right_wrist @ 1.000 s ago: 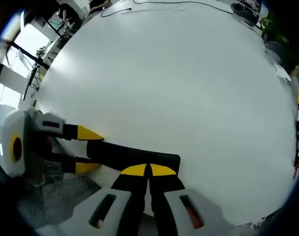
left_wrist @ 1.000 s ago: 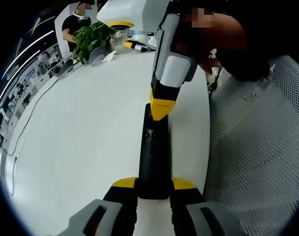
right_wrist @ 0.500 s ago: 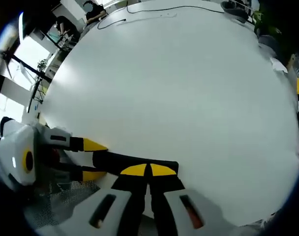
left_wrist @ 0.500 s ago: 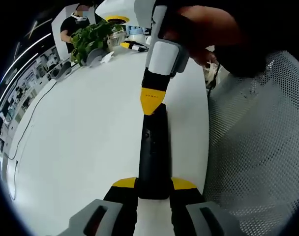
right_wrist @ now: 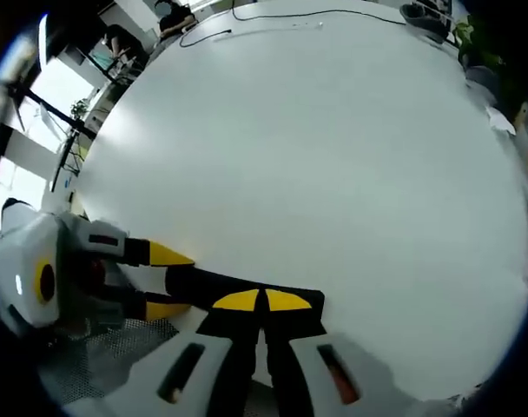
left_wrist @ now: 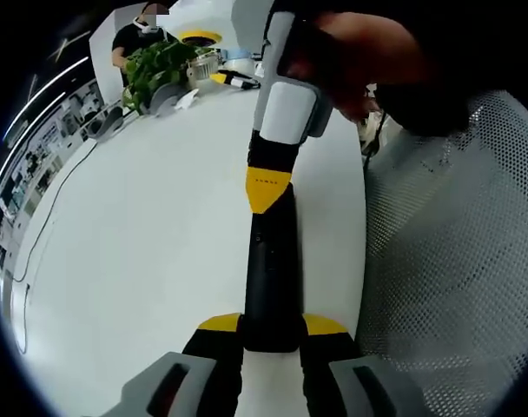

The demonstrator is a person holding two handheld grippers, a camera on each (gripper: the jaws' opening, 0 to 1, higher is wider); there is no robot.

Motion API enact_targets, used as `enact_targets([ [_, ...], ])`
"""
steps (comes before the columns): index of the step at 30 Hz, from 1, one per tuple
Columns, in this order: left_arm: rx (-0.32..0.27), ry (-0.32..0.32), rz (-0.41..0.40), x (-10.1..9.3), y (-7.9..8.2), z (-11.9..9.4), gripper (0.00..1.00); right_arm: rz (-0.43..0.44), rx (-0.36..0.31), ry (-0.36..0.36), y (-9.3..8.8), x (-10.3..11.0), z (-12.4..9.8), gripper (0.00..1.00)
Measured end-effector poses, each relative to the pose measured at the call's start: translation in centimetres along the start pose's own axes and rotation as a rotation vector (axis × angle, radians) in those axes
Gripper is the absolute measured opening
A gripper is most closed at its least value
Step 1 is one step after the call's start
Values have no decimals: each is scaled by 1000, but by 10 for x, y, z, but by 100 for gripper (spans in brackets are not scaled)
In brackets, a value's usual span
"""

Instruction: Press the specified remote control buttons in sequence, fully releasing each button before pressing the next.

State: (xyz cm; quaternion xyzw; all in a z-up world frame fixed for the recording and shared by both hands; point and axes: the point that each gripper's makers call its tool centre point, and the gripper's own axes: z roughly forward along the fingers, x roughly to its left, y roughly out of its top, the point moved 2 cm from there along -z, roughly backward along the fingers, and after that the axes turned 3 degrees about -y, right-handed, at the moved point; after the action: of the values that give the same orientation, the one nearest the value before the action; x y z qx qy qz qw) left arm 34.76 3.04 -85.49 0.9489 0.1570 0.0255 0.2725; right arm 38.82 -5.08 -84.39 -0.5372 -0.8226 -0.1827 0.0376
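From my left gripper [left_wrist: 271, 326] I see the black remote control [left_wrist: 271, 269] lying on the white desk [left_wrist: 142, 243], its near end clamped between my two yellow-tipped fingers [left_wrist: 219, 324]. At the remote's far end my right gripper [left_wrist: 267, 187] comes down from above, its yellow tips pinched together with nothing between them and resting on the remote's top face. This view alone shows the hand [left_wrist: 359, 52] on that gripper, a mesh chair [left_wrist: 455, 261] just past the desk edge beside my right finger, and a green plant [left_wrist: 160, 62] and a thin cable [left_wrist: 47, 221] far out ahead.

In the right gripper view the fingers [right_wrist: 238, 301] meet tip to tip on the remote, which runs crosswise just beyond them. The left gripper enters from the left, its tips on either side of the remote's end. Past my fingertips the desk is bare and white, with a dark cable [right_wrist: 273, 17] along its far edge.
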Motion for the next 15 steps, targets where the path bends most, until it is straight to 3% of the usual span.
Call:
enact_targets([
  [10,8,1,0,0,0,0,25,7,13,-2,-2,-1,2,0],
  [15,14,2,-7,0,0,0,25,-133,19,-76,-2,2,4,0],
])
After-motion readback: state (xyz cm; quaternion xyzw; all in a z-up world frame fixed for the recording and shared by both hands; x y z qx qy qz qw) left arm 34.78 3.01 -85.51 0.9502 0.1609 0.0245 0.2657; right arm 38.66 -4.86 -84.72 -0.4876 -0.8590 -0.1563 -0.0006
